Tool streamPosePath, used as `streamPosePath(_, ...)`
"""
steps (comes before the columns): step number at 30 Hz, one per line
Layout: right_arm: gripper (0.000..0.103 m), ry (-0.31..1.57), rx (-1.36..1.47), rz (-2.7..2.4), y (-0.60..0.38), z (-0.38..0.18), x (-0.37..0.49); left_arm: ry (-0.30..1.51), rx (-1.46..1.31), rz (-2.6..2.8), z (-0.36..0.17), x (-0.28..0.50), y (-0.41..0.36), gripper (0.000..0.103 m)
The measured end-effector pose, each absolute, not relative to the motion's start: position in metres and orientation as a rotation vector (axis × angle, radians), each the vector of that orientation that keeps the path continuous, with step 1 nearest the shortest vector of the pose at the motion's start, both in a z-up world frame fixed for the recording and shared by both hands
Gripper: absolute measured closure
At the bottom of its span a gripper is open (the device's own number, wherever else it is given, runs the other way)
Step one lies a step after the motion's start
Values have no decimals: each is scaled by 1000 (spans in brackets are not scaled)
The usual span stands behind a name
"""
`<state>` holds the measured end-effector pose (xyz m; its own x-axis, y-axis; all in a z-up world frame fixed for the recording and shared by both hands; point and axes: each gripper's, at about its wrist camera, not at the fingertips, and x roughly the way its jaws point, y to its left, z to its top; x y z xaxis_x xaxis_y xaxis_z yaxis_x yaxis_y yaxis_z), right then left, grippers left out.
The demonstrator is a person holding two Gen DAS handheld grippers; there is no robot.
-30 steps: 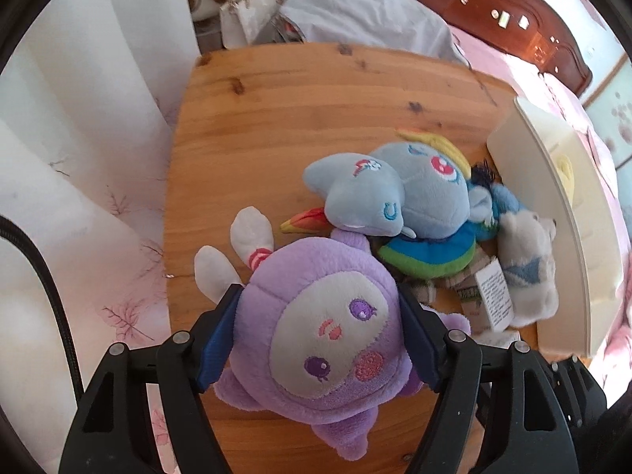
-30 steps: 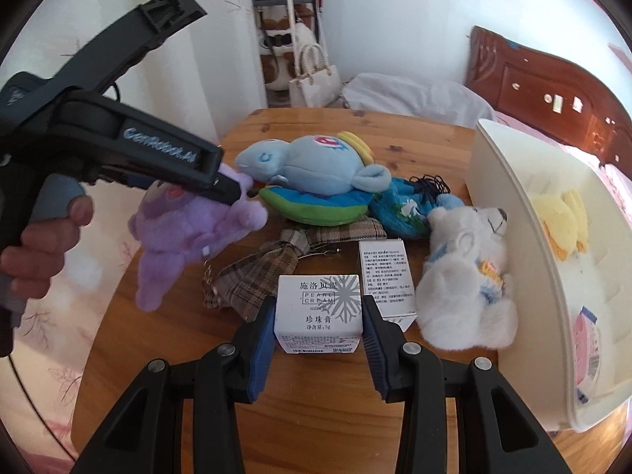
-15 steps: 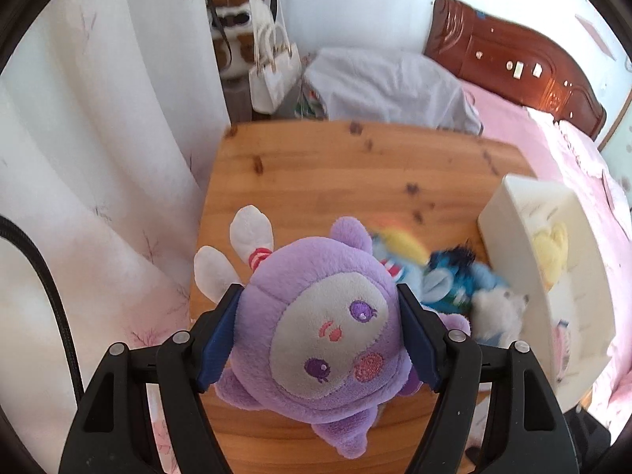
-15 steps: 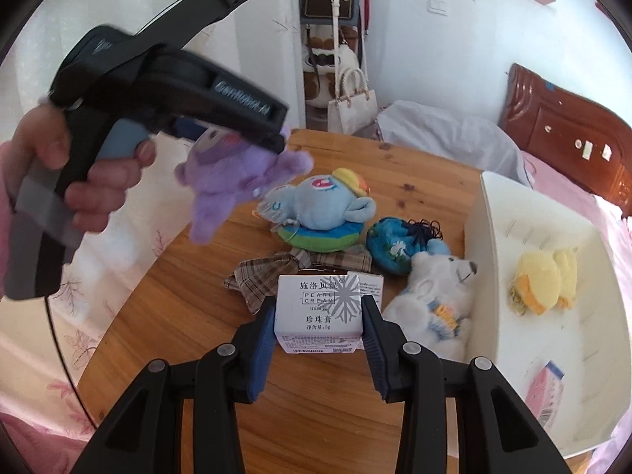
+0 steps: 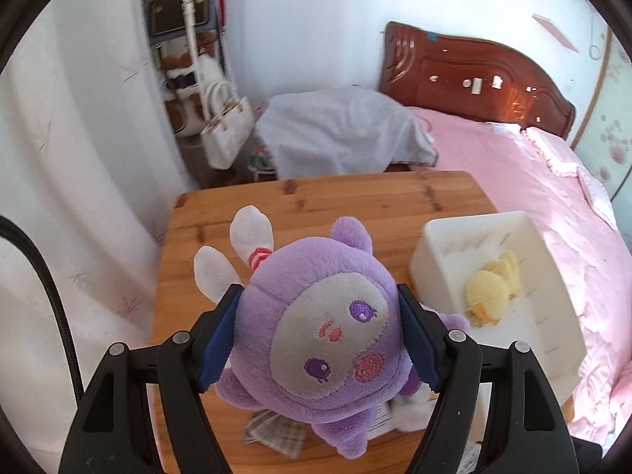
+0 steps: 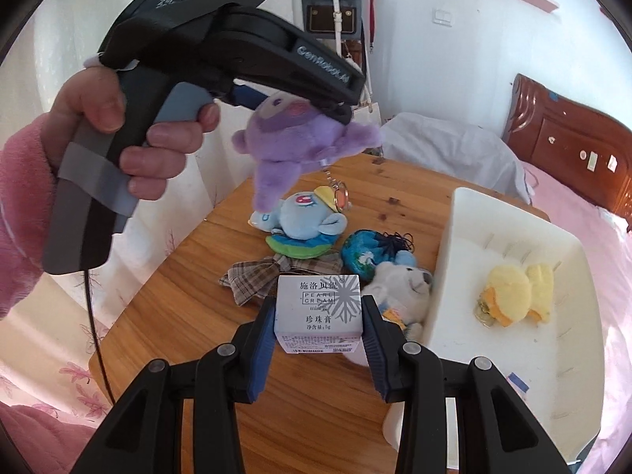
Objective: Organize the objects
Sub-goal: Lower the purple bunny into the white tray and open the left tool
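Both grippers grip (purple plush, cream box) above wooden bedroom table.

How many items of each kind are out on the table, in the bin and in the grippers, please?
Plush toys: 5 (purple plush, blue plush, blue-green plush, white bear, yellow duck)
Cream boxes: 1 (pearl cream box)
Plaid bows: 1 (plaid bow)
Total: 7

Beyond the wooden table stands a bed with a pink cover and a carved dark-wood headboard. A grey cloth drapes something beside it, perhaps a chair. A white handbag hangs nearby.
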<state>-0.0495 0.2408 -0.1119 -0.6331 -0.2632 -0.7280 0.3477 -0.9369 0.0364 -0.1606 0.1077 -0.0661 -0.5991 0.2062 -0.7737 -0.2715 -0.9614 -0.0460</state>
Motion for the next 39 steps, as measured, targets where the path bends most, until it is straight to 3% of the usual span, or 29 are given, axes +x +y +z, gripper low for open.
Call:
streamPosePath(22,62,34,1171,-2649,339,-116,-35,219,-1176,2474,-66,-163,225,25)
streamPosePath(39,61,0,1276,-2702,398,-133,-44,252,-1224,2404,-82,-159,274,24)
